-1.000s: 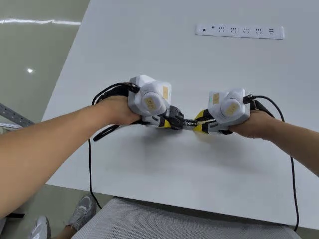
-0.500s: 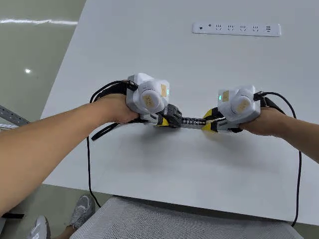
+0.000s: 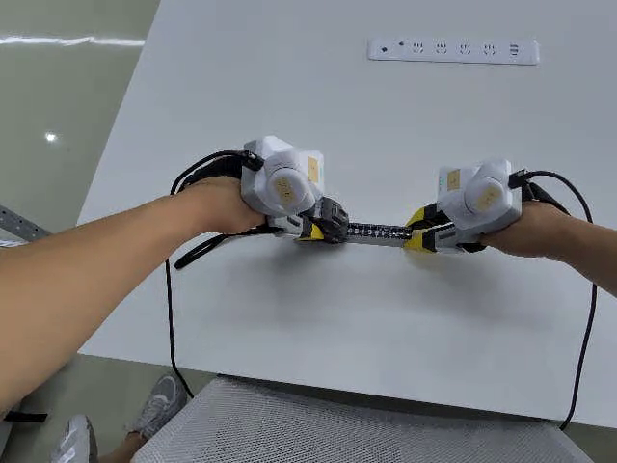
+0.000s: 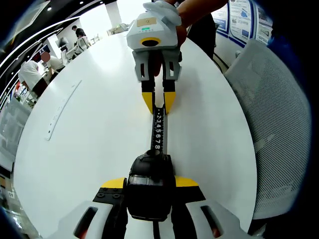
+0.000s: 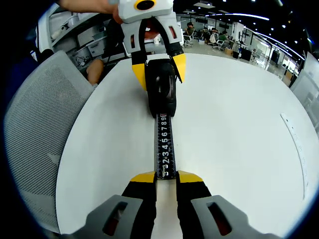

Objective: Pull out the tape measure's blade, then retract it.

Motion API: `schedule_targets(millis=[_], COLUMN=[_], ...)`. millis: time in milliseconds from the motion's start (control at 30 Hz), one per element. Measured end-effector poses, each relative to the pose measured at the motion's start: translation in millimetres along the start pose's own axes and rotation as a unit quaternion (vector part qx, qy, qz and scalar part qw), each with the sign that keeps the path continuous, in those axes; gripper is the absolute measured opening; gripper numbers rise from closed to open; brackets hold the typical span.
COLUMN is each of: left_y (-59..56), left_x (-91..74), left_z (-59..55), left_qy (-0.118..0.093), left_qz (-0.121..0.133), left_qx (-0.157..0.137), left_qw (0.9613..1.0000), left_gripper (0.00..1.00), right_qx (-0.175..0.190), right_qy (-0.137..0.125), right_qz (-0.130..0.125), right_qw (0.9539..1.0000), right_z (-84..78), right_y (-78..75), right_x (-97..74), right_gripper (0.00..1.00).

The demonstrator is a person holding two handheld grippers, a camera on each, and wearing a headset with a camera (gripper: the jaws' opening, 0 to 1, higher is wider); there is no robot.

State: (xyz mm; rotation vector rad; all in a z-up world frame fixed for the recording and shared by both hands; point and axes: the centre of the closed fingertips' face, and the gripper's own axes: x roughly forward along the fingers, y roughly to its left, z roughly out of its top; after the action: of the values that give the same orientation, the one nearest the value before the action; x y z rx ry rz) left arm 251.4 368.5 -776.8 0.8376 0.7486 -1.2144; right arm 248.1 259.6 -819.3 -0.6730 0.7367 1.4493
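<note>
The left gripper [image 4: 150, 182] has its yellow-tipped fingers [image 4: 113, 183] closed on either side of the black tape measure case [image 5: 161, 92], holding it just above the white table [image 3: 386, 318]. The blade [image 5: 165, 142] runs straight out of the case's mouth, with its black face and white numerals turned up. At the blade's end away from the case, the right gripper [image 5: 166, 177] has its fingers [image 5: 144, 178] nearly together, pinching the tip between them. The numerals 2 to 9 can be read on the stretch between that grip and the case. The two grippers face each other along the blade. In the head view a white power strip [image 3: 453, 50] lies on the table well beyond the case. A grey mesh chair back [image 3: 366, 429] sits at the table edge on the near side of the case.
</note>
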Motion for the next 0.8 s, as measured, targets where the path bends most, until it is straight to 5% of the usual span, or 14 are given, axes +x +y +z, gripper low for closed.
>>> schedule_targets(millis=[800], left_y=[-0.3], left_x=[0.9], left_z=[0.0], left_qy=[0.002], left_qz=[-0.001], left_qx=[0.002], left_qw=[1.0], left_gripper=[0.29], right_qx=[0.019], right_qy=[0.014], right_qz=[-0.008], right_qw=[0.9997], right_z=[-34.6], right_y=[-4.6], right_x=[-20.3], right_gripper=[0.1])
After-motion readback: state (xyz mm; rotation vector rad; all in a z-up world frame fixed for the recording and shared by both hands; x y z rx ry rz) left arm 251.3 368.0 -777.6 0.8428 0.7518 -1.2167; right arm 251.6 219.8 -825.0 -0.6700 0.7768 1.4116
